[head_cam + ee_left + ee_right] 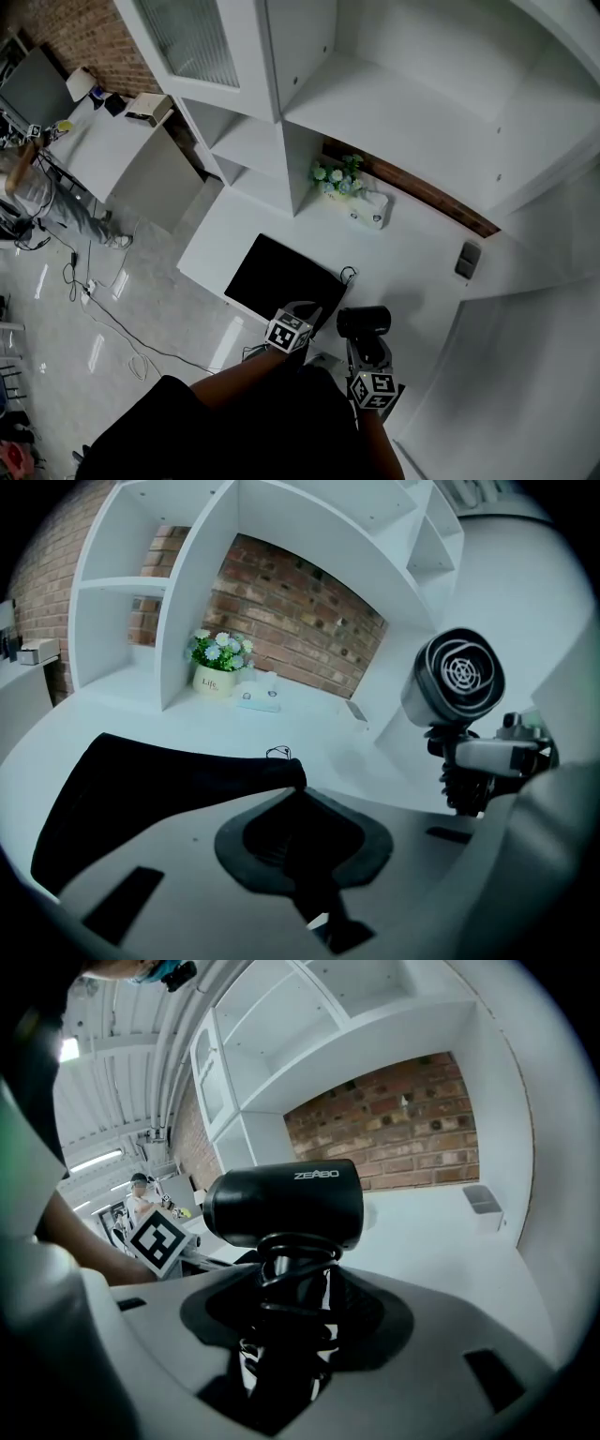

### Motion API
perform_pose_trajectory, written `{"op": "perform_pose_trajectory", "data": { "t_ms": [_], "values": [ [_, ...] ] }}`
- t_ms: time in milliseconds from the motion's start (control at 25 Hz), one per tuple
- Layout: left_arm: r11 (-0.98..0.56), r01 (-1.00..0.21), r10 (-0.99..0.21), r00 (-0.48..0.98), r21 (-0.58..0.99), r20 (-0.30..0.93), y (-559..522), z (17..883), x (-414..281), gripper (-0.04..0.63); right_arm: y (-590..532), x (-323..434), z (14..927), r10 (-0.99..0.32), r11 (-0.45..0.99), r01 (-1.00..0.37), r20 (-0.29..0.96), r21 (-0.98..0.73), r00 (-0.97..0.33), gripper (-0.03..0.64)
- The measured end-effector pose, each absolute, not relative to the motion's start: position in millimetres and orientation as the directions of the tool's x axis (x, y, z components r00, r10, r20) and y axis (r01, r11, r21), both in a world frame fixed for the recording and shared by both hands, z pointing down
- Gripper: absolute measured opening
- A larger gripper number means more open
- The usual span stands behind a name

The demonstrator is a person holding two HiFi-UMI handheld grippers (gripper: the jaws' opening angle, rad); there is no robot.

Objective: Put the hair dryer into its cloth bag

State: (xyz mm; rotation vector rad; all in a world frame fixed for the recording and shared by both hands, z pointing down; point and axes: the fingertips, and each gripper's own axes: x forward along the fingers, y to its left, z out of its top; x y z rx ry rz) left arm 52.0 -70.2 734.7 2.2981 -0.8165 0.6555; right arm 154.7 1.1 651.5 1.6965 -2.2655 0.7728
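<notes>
The black cloth bag (pixel 279 275) lies flat on the white desk (pixel 412 258). My left gripper (pixel 306 321) is shut on the bag's near edge; in the left gripper view the dark fabric (pixel 150 794) runs left from the jaws (pixel 298 799). The black hair dryer (pixel 364 322) is upright, its handle wrapped in coiled cord (pixel 291 1283). My right gripper (pixel 368 347) is shut on that handle, just right of the bag. In the left gripper view the hair dryer (pixel 459 677) shows its round grille. The hair dryer's barrel (pixel 286 1204) fills the right gripper view above the jaws (pixel 286 1312).
A small flower pot (pixel 336 178) and a white tissue box (pixel 370 212) stand at the desk's back by the white shelves (pixel 281 141). A grey socket box (pixel 467 259) sits at the right. A person (pixel 23 178) and floor cables (pixel 103 309) are far left.
</notes>
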Motion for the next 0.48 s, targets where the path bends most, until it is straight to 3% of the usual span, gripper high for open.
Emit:
{"op": "perform_pose_trajectory", "data": {
  "t_ms": [480],
  "values": [
    [-0.600, -0.691, -0.411, 0.698, 0.403, 0.586, -77, 729, 45, 0.035, -16, 152, 713, -0.749, 0.239, -0.941, 0.572, -0.239, -0.336, 0.239]
  ]
}}
